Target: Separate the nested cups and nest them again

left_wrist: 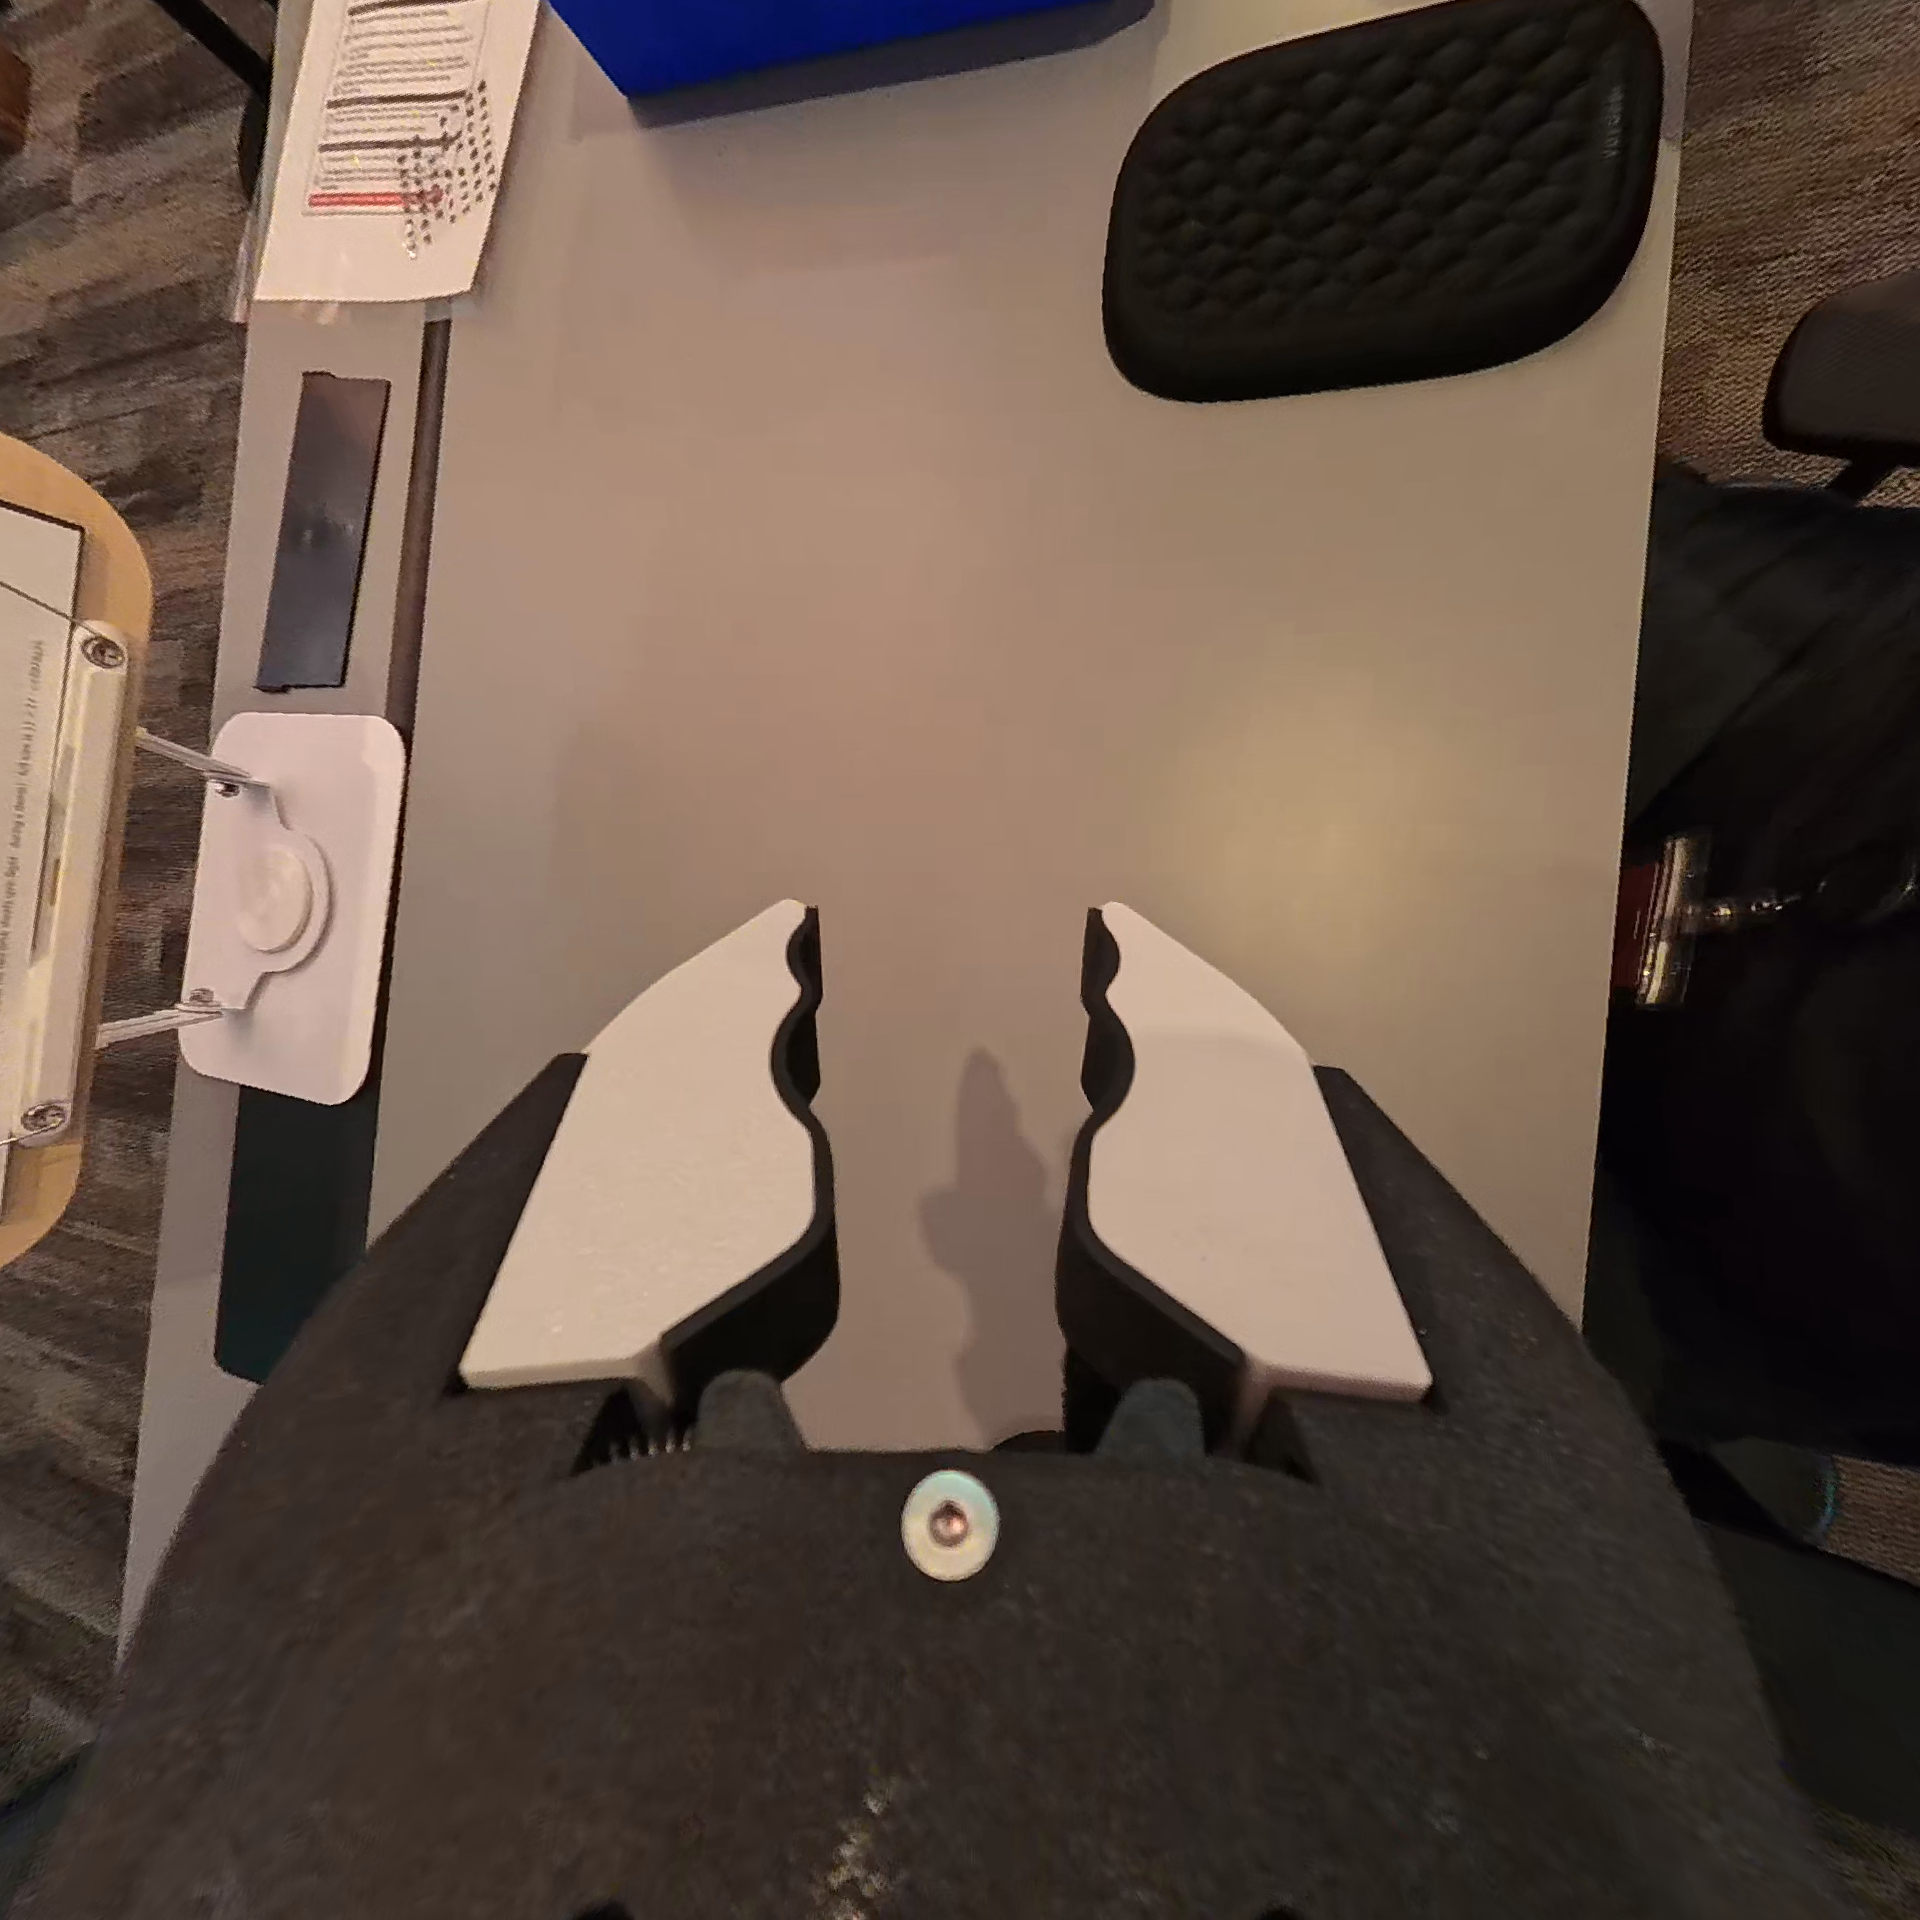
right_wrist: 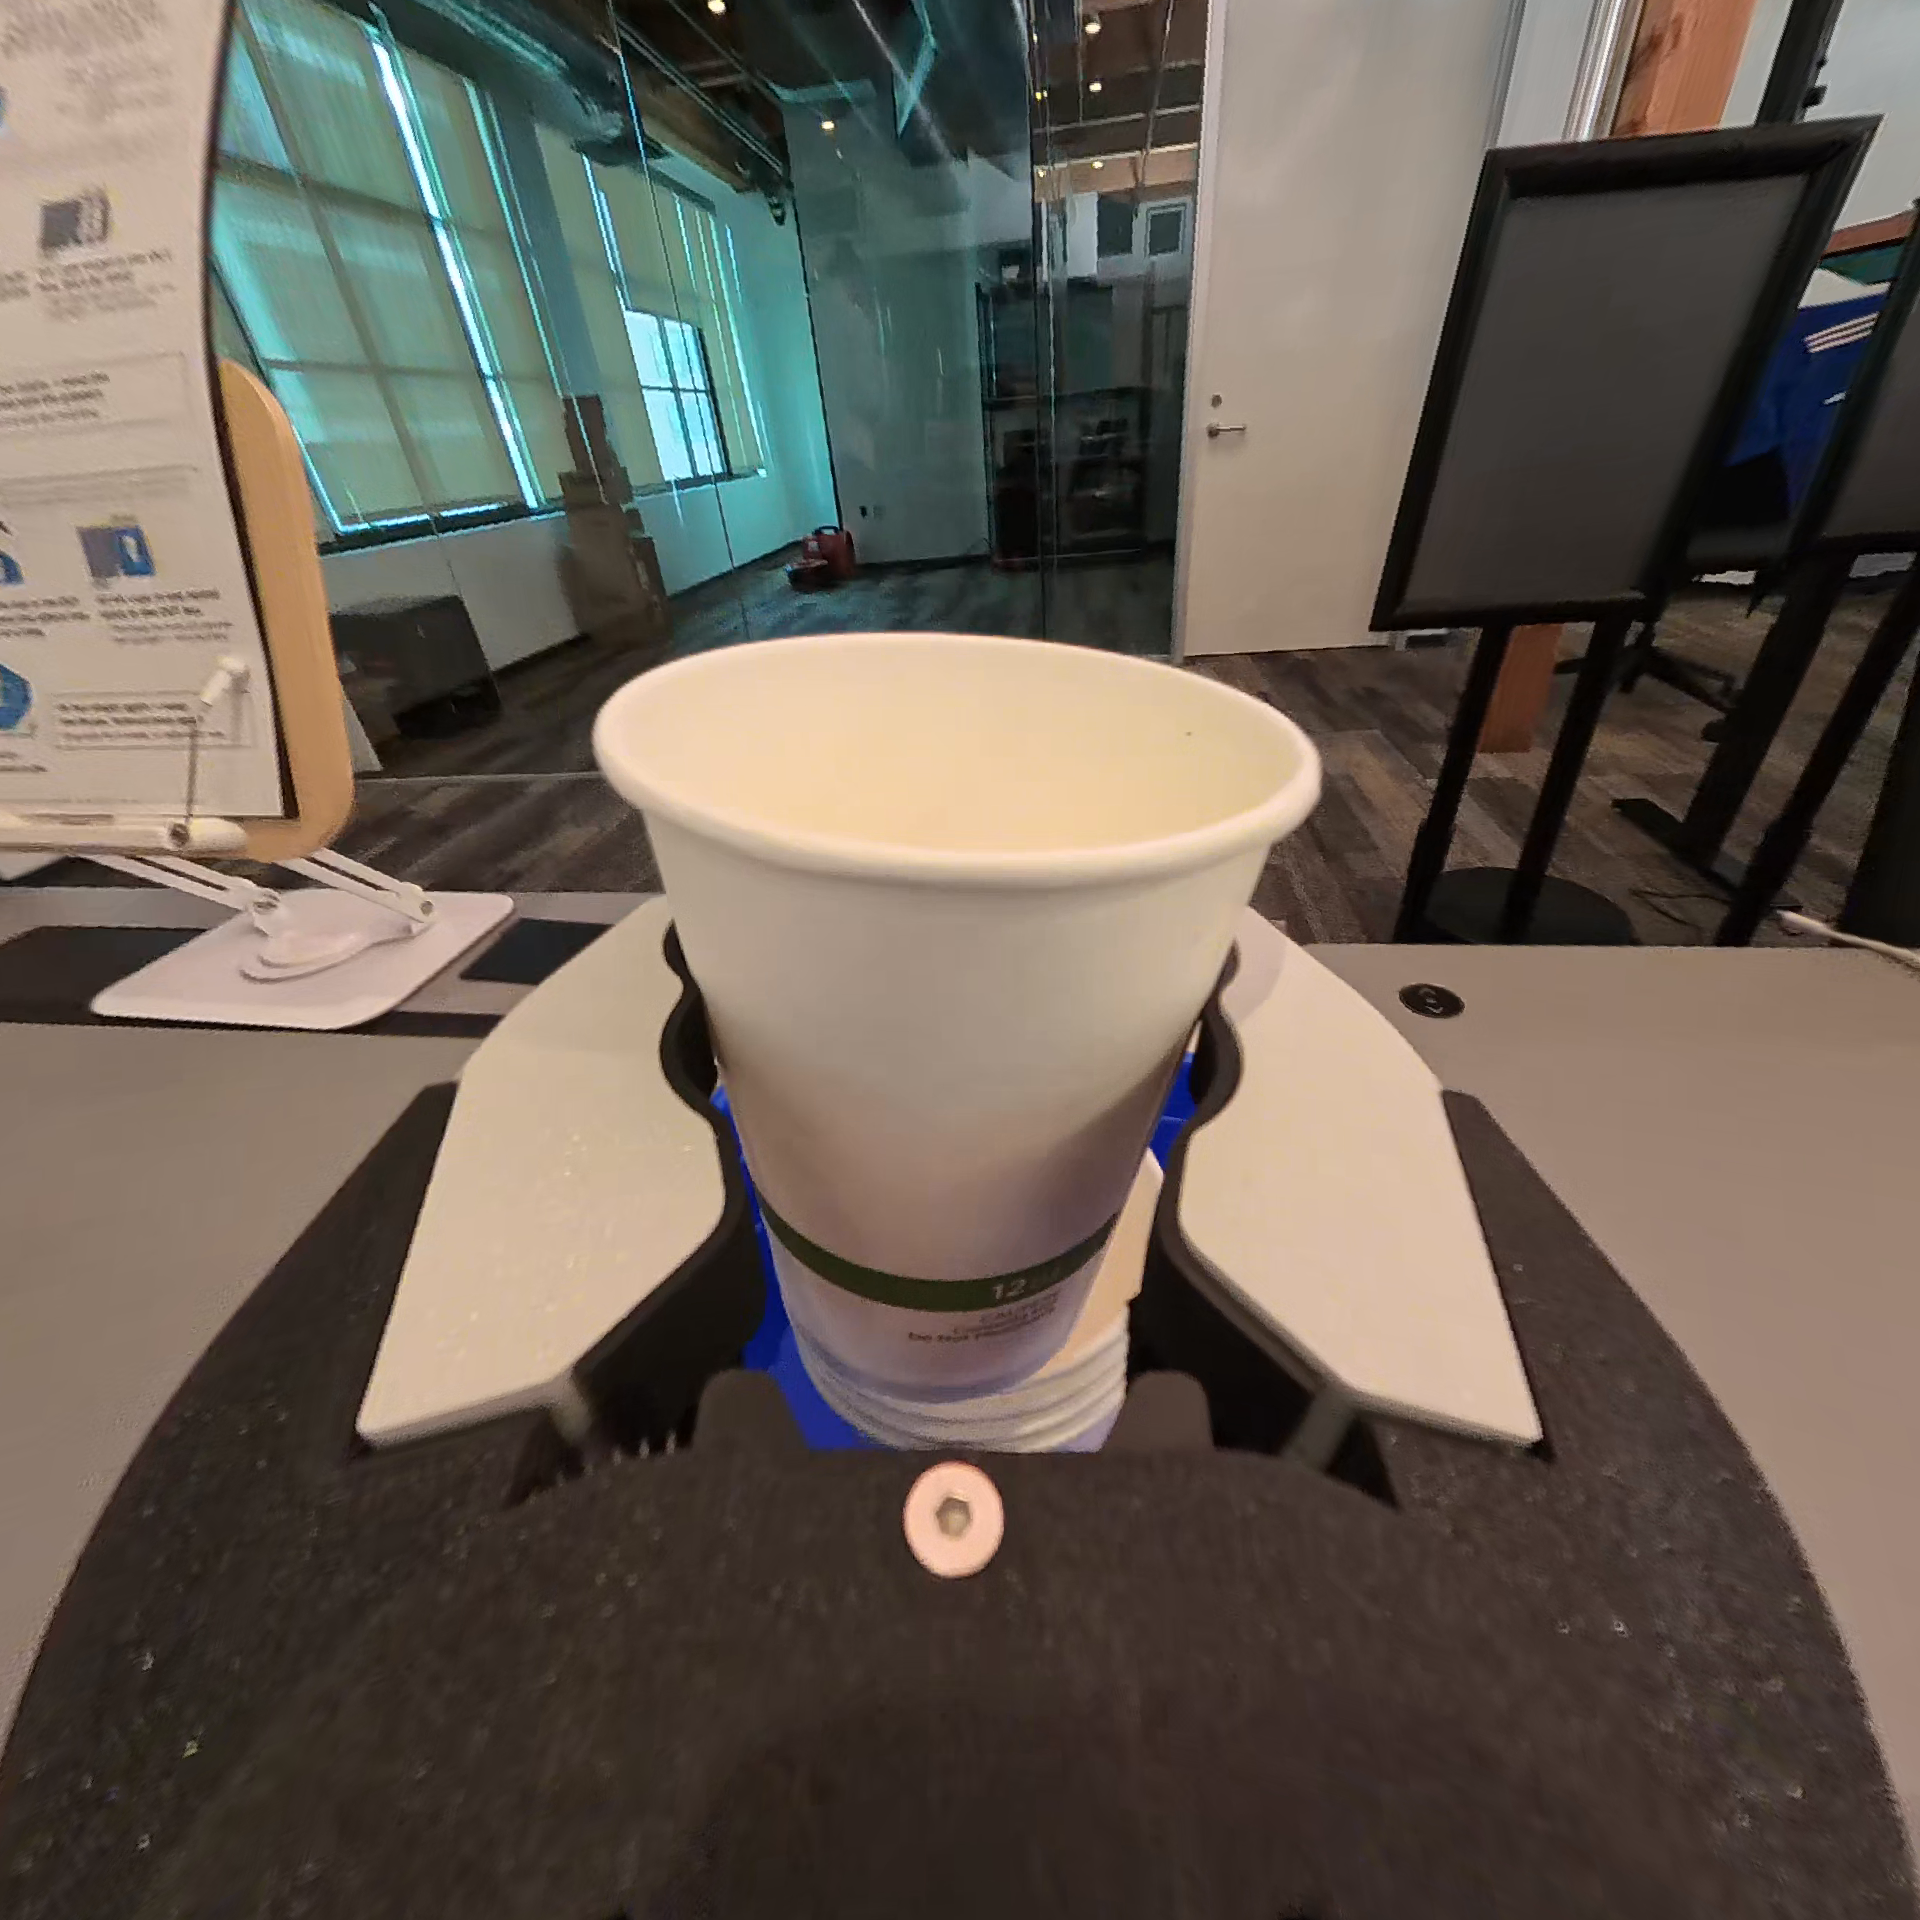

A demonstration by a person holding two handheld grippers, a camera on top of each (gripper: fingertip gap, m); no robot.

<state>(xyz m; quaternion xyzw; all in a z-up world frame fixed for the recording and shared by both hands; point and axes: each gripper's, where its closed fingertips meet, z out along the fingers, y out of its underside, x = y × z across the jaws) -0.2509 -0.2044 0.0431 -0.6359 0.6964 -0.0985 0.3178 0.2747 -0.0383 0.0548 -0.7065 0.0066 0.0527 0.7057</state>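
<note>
1. Two grippers share this job, and the larger risk sits with the right gripper (right_wrist: 951,997); its fingers are clamped on the white paper cup (right_wrist: 956,935), held upright above the grey table (right_wrist: 1662,1091), with the ridged rims of other cups (right_wrist: 1023,1403) showing just beneath it over something blue; whether the cup is free of that stack I cannot tell; thin paper walls likely buckle under a hard squeeze, and a crushed cup may refuse to nest again
2. A snug fit between cups could drag a second one up with the first, so the separation would fail; a tilted pull would make that worse
3. The left gripper (left_wrist: 951,935) hangs above bare table with its fingers apart and nothing between them; no cup shows in its view, so it is badly placed to steady the stack; the black pad (left_wrist: 1382,197) and blue bin (left_wrist: 831,42) lie well ahead
</note>
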